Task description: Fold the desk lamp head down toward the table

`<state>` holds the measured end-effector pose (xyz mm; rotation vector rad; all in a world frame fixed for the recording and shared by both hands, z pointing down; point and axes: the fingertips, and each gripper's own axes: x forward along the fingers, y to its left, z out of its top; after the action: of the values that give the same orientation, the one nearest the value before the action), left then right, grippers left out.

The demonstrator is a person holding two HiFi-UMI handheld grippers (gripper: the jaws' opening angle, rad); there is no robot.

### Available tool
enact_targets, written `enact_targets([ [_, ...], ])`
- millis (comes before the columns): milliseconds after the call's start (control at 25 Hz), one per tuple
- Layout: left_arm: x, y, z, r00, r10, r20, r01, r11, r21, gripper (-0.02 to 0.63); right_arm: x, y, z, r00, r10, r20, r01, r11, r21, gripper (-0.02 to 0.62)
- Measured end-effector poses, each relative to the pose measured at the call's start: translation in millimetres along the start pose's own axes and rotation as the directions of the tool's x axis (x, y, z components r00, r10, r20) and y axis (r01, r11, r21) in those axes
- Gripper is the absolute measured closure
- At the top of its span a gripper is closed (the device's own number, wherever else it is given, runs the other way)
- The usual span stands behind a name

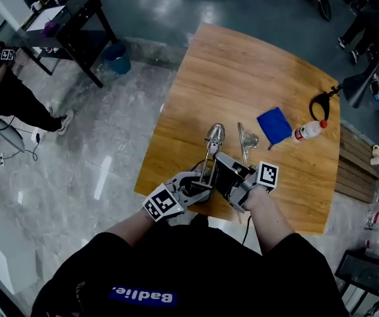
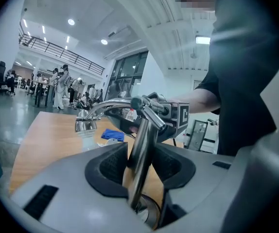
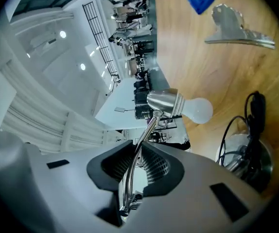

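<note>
A chrome desk lamp stands near the front edge of the wooden table [image 1: 242, 65]. Its head [image 1: 215, 133] hangs low over the tabletop, and the white bulb [image 3: 198, 109] points sideways just above the wood. My left gripper [image 1: 201, 186] [image 2: 140, 154] is shut on the lamp's thick upright pole [image 2: 144, 135], pads against both sides. My right gripper [image 1: 221, 172] [image 3: 138, 152] reaches in from the right. The thin curved lamp arm [image 3: 147, 130] runs between its pads against one of them, with a gap at the other. The round base [image 3: 250, 161] is partly hidden.
Right of the lamp lie a metal clip [image 1: 245, 139], a blue cloth [image 1: 274, 125], a small red-capped bottle [image 1: 310, 130] and a black looped tool [image 1: 321, 104]. The lamp's black cable [image 3: 253, 113] coils near the base. A person stands far left on the floor.
</note>
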<state>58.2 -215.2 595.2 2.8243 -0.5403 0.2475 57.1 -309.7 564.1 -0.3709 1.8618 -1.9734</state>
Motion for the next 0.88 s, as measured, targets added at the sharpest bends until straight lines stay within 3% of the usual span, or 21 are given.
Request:
enact_targets([
  [320, 1.1, 1.0, 0.1, 1.0, 0.009, -0.02, -0.009, 1.0, -0.009, 0.46, -7.8, -28.6, -1.8, 0.998, -0.017, 0.057, 0.011, 0.995, 0.096, 0.517],
  [520, 2.3, 0.9, 0.1, 0.999, 0.019, -0.043, -0.019, 1.0, 0.003, 0.46, -6.7, -26.5, -2.2, 0.999, -0.003, 0.033, 0.001, 0.998, 0.061, 0.506],
  [640, 2.3, 2.7, 1.2, 0.998, 0.022, -0.065, -0.02, 0.999, 0.031, 0.439, -4.6, -17.8, -3.9, 1.0, -0.002, -0.01, 0.002, 1.0, -0.027, 0.503],
  [720, -4.5, 1.6, 4.8, 0.998, 0.024, -0.054, -0.021, 0.999, 0.047, 0.361, -4.3, -4.5, -9.9, 0.999, 0.004, -0.045, -0.009, 0.994, -0.112, 0.392],
  [800, -17.1, -1.1, 6.0, 0.998, 0.026, -0.049, -0.023, 0.998, 0.066, 0.327, -5.5, 8.0, -17.2, 0.999, -0.01, -0.052, 0.0, 0.982, -0.188, 0.29],
  [880, -34.1, -0.3, 4.3, 0.998, 0.037, -0.045, -0.034, 0.997, 0.072, 0.324, -8.8, 16.4, -20.5, 1.0, -0.024, -0.003, 0.023, 0.973, -0.231, 0.282],
])
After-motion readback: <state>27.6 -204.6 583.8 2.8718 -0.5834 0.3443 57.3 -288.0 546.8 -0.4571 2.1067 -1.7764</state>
